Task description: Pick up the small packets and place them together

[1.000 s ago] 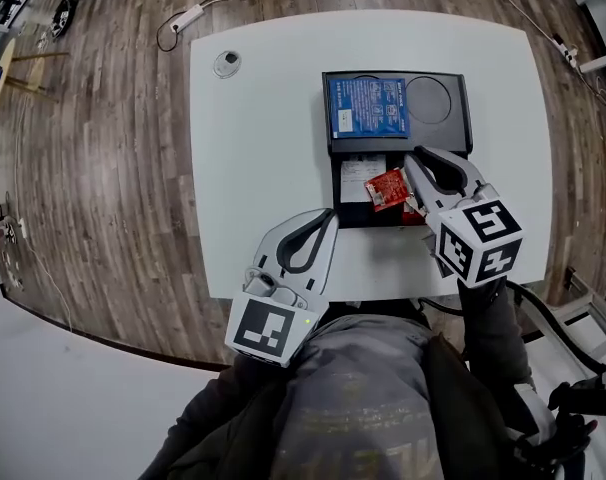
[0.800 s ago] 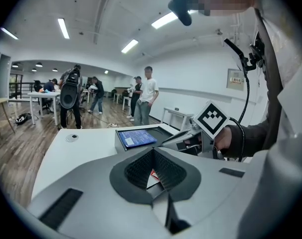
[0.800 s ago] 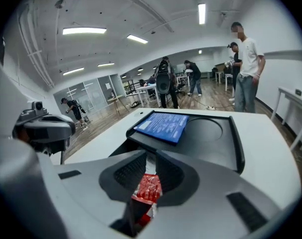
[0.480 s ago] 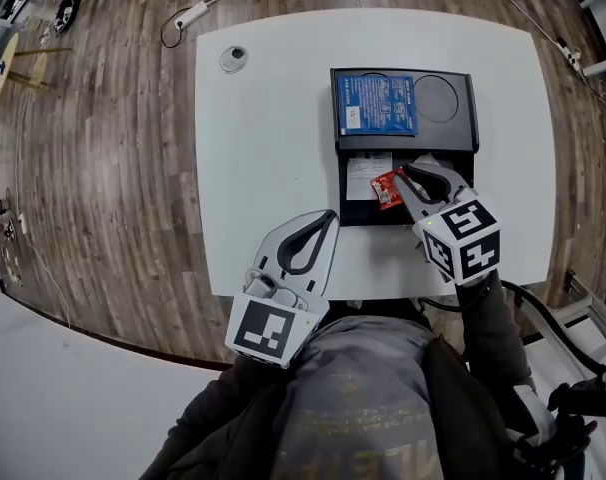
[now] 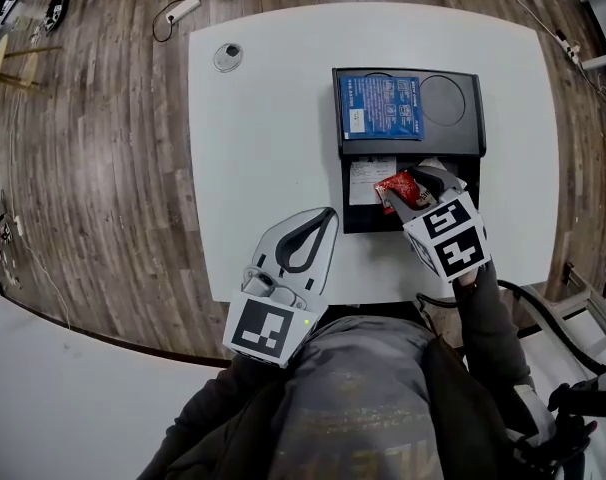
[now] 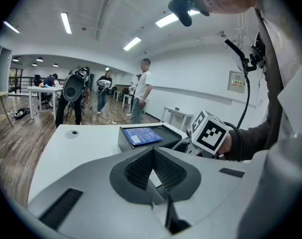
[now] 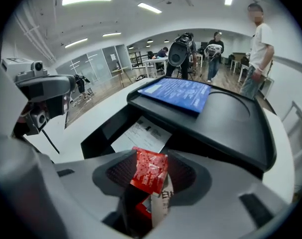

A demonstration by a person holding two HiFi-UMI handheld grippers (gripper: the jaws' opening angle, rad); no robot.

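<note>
A black tray (image 5: 463, 118) stands on the white table (image 5: 263, 148), with a blue packet (image 5: 380, 107) on its upper part and a white slip (image 5: 367, 179) in its open lower compartment. My right gripper (image 5: 408, 184) points steeply down into that compartment. Its jaws have just been opening, and a red packet (image 5: 395, 186) stands loose between them. The right gripper view shows the red packet (image 7: 151, 167) upright between the spread pads, with a white printed packet (image 7: 165, 199) behind it. My left gripper (image 5: 324, 219) rests shut and empty near the table's front edge, left of the tray.
A small round disc (image 5: 227, 56) lies at the table's far left corner. A power strip and cables (image 5: 188, 10) lie on the wooden floor beyond. Several people (image 6: 141, 88) stand in the room behind the table.
My right gripper has sunk into the tray's lower compartment with the red packet, tipping steeper, and its jaws have spread apart. The left gripper has stayed put.
</note>
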